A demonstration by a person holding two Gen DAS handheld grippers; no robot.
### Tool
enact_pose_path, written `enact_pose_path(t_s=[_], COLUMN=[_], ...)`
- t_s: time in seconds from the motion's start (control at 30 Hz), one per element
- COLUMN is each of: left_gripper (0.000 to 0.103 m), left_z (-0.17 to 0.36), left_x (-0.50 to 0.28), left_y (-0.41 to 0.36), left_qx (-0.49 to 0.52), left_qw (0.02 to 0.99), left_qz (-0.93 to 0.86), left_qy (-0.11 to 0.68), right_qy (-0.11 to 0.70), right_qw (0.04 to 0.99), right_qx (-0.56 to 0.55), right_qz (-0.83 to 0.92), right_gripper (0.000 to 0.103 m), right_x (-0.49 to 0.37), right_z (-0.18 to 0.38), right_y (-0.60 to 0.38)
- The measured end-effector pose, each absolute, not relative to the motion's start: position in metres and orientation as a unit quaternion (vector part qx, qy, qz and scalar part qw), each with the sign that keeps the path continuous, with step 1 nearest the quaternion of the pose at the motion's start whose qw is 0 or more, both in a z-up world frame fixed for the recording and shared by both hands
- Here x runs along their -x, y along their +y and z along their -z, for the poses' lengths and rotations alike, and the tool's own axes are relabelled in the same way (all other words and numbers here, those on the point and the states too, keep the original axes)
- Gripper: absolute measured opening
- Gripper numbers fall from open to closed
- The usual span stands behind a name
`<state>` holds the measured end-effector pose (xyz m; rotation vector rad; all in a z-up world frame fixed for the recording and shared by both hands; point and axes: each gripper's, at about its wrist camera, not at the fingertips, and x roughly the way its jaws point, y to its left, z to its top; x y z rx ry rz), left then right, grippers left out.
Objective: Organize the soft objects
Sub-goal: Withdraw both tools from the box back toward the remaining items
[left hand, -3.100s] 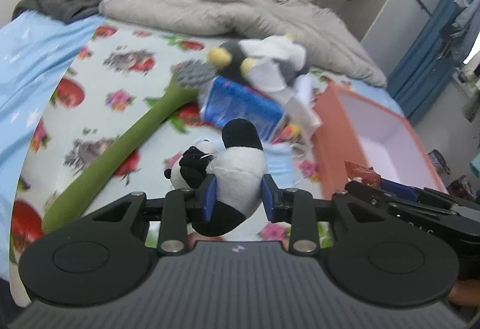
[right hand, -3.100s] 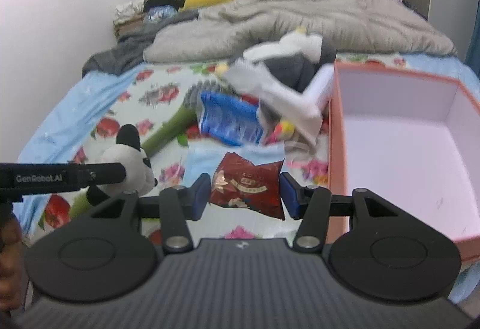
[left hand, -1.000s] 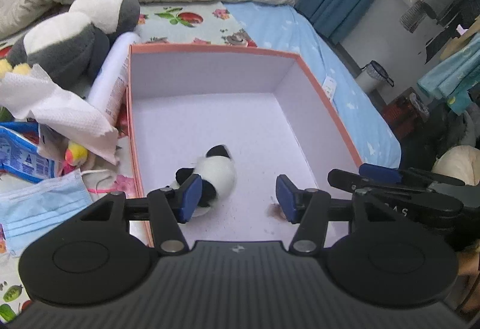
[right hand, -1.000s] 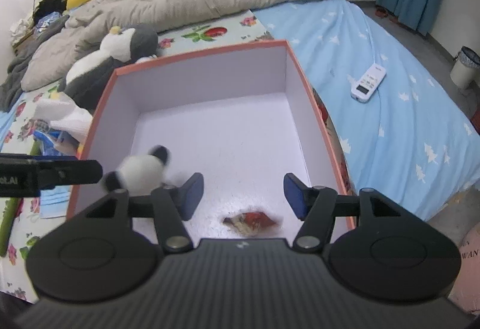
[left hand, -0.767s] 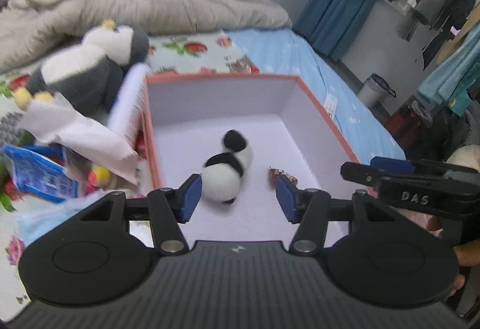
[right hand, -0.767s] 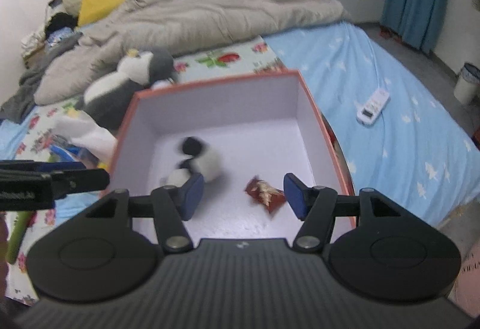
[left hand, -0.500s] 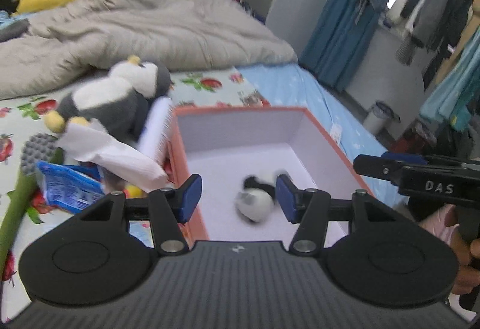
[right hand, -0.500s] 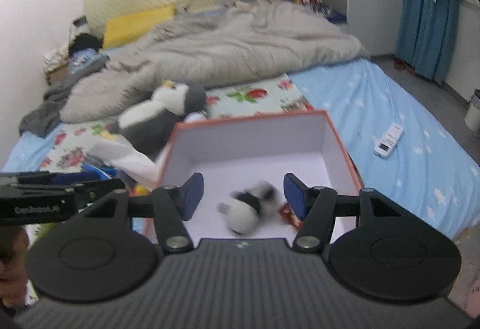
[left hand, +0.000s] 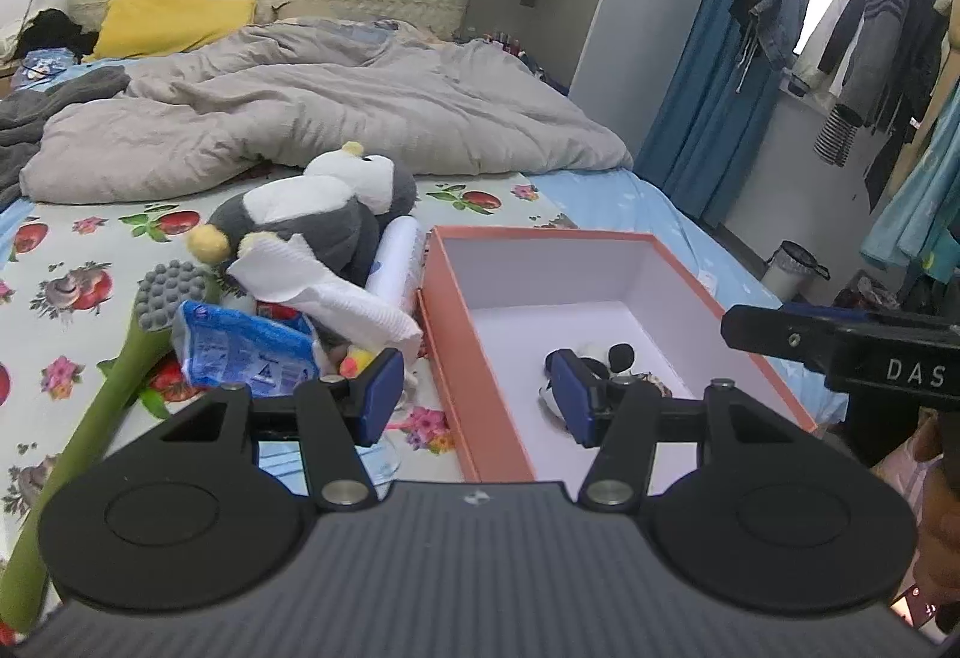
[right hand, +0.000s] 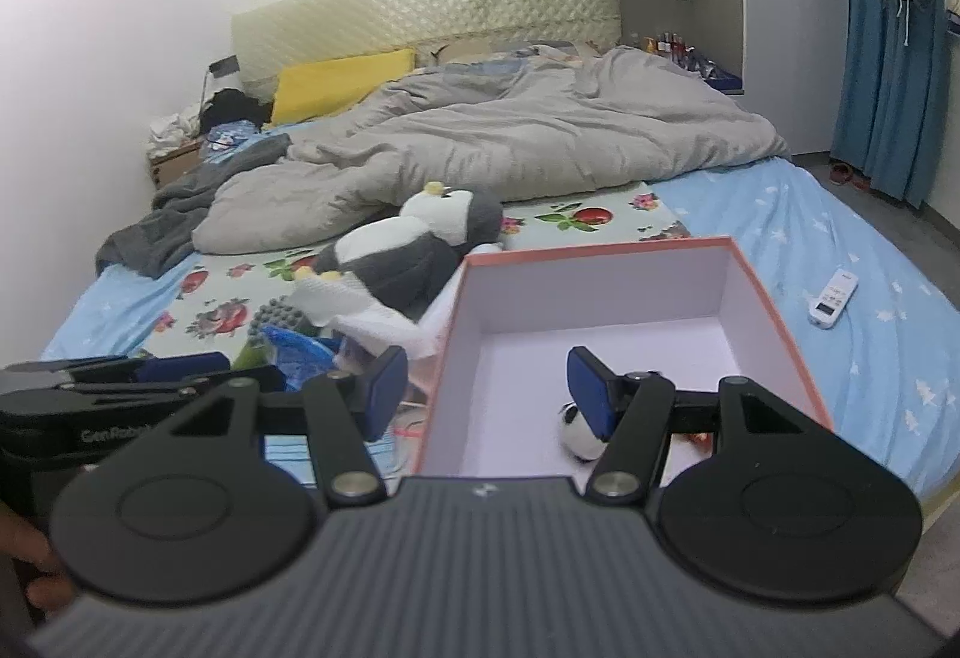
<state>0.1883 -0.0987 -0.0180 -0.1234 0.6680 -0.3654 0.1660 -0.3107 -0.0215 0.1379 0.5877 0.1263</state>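
Panda (left hand: pixel 591 361) and snack packet (left hand: pixel 653 381) now dropped in the box (left hand: pixel 480 352) at the bed's near edge, both grippers (left hand: pixel 474 388) (right hand: pixel 486 388) pulled back with fingers apart, empty; penguin (left hand: pixel 312 214) still out on the bed, likely next.

Both grippers, left (left hand: pixel 477 399) and right (right hand: pixel 487 393), gape empty.

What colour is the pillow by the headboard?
Yellow; the pillow shows best in the left wrist view.
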Motion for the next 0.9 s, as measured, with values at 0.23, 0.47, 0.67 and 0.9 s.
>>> enact_pose_path(t_s=[0.23,0.47,0.67,0.9], left_gripper=[0.061,0.061,0.061,0.061], left_z=[0.019,0.023,0.039,0.064], left_x=[-0.164,-0.144,-0.129,-0.118], left_y=[-0.080,-0.067,-0.058,-0.038], left_qx=[0.070,0.062,0.070,0.077], left_qw=[0.929,0.932,0.929,0.922], left_qz=[0.166,0.156,0.149,0.144], left_qy=[0.322,0.320,0.330,0.352], right_qy=[0.282,0.283,0.292,0.307], right_qw=[0.954,0.954,0.952,0.946], right_qx=[-0.074,-0.058,-0.053,-0.058], right_qz=[-0.067,-0.076,-0.078,-0.081], right_gripper=[0.062,0.062,0.062,0.062], right_x=[-0.142,-0.122,-0.103,-0.094], right_z=[0.033,0.048,0.064,0.077], right_y=[-0.287,-0.264,-0.252,-0.235])
